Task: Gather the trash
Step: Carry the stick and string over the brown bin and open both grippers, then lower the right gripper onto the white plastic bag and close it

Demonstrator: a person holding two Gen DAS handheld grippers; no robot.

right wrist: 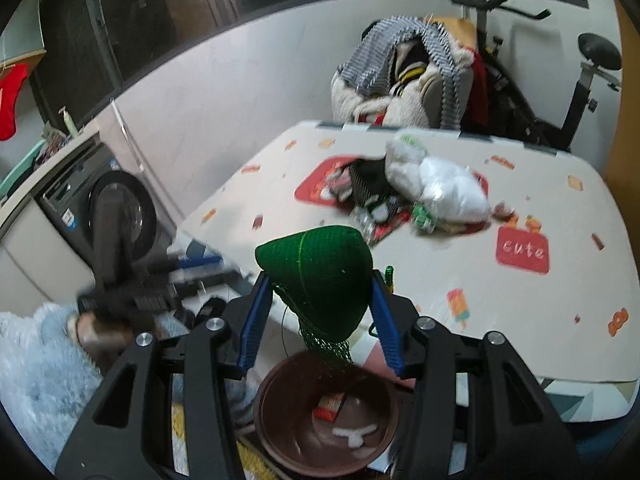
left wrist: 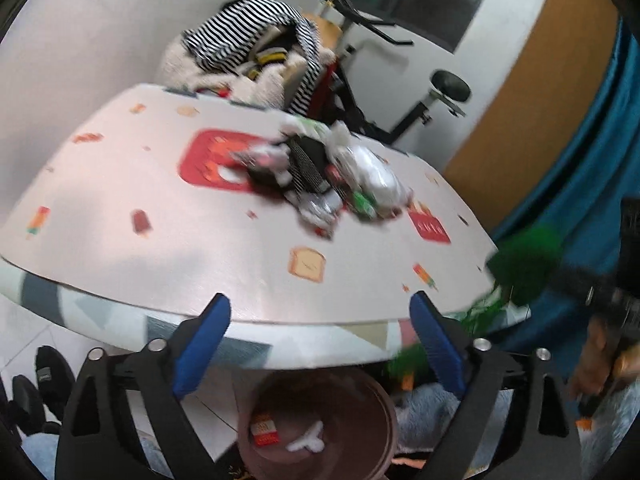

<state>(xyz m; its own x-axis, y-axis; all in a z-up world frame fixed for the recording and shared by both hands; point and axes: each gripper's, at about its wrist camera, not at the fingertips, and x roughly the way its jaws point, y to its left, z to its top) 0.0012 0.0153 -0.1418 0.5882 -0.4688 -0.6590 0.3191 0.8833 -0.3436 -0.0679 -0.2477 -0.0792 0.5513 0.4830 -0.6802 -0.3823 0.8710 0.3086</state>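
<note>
A heap of trash [left wrist: 332, 176], wrappers and white plastic bags, lies in the middle of the patterned table [left wrist: 160, 248]; it also shows in the right wrist view [right wrist: 416, 188]. A brown bin [right wrist: 324, 416] stands below the table's near edge and holds a red wrapper and a white scrap; the left wrist view shows it too [left wrist: 316, 424]. My right gripper [right wrist: 320, 312] is shut on a green mesh bag [right wrist: 320, 276] and holds it above the bin. My left gripper [left wrist: 320, 344] is open and empty above the bin, at the table's edge.
A chair piled with striped and fleece clothes [left wrist: 256, 56] stands behind the table. An exercise bike [right wrist: 560, 80] stands at the back right. A washing machine [right wrist: 108, 208] is at the left. A blue curtain [left wrist: 592, 168] hangs at the right.
</note>
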